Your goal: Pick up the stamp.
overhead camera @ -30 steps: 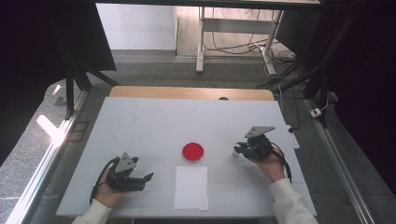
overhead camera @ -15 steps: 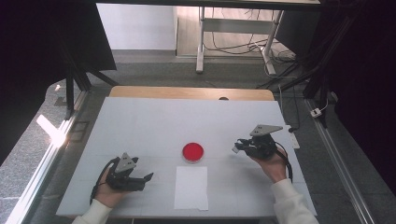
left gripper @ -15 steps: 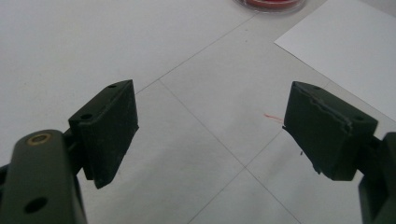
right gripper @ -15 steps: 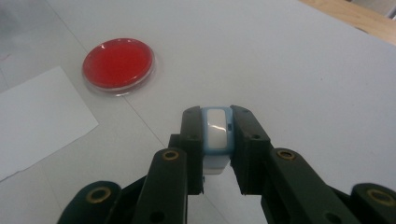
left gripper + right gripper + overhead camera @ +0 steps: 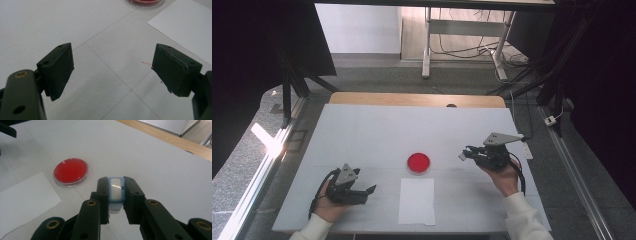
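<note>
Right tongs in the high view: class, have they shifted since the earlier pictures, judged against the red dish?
Yes, slightly. The right tongs have edged up the picture and marginally toward the red dish, which lies where it did.

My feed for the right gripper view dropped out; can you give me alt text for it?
The right gripper is shut on a small white and light-blue object, held above the white table. Beyond its jaws to the left sits a red round dish, with a white paper sheet nearer the camera.
</note>
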A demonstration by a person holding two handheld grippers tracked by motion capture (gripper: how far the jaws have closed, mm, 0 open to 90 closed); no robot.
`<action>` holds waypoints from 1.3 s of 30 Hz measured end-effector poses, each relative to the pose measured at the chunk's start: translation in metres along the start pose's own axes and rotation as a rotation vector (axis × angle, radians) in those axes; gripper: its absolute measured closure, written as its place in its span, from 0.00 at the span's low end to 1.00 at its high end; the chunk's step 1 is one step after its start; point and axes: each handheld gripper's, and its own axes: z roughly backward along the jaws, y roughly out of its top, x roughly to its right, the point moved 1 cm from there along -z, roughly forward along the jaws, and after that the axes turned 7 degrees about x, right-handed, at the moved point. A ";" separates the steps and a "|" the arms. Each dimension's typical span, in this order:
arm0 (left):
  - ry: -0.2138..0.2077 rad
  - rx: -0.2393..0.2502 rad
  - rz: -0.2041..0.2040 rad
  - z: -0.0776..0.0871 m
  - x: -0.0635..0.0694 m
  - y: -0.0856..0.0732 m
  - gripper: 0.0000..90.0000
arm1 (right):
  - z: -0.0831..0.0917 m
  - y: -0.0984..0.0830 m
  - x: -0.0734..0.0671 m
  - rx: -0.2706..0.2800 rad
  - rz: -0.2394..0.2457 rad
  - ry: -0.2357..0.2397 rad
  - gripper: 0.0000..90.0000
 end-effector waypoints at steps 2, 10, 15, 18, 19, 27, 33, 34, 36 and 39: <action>-0.001 0.000 0.001 0.000 0.000 0.000 0.20 | 0.001 0.001 -0.001 0.012 -0.001 0.003 0.83; 0.000 0.001 0.001 0.000 0.000 0.000 0.20 | 0.000 0.008 -0.012 0.034 0.005 0.031 0.83; 0.000 0.001 0.002 0.000 0.001 0.000 0.20 | -0.001 0.011 -0.018 0.038 0.014 0.045 0.83; 0.001 0.000 0.001 -0.001 0.001 0.000 0.20 | -0.002 0.012 -0.021 0.044 0.018 0.050 0.83; 0.001 0.000 0.001 -0.001 0.001 0.000 0.20 | -0.003 0.013 -0.022 0.046 0.017 0.055 0.83; 0.005 0.003 0.001 -0.001 0.001 0.000 0.20 | -0.005 0.015 -0.030 0.061 0.009 0.075 0.83; 0.004 0.003 0.000 -0.001 0.001 0.000 0.20 | -0.009 0.017 -0.039 0.067 0.012 0.097 0.83; 0.002 0.003 -0.001 -0.001 0.002 0.000 0.20 | -0.010 0.017 -0.040 0.068 0.010 0.104 0.83; 0.002 0.003 -0.002 -0.001 0.002 0.000 0.20 | -0.012 0.018 -0.043 0.066 0.014 0.111 0.83; 0.003 0.001 -0.003 -0.002 0.002 0.000 0.20 | -0.015 0.019 -0.049 0.080 -0.012 0.139 0.83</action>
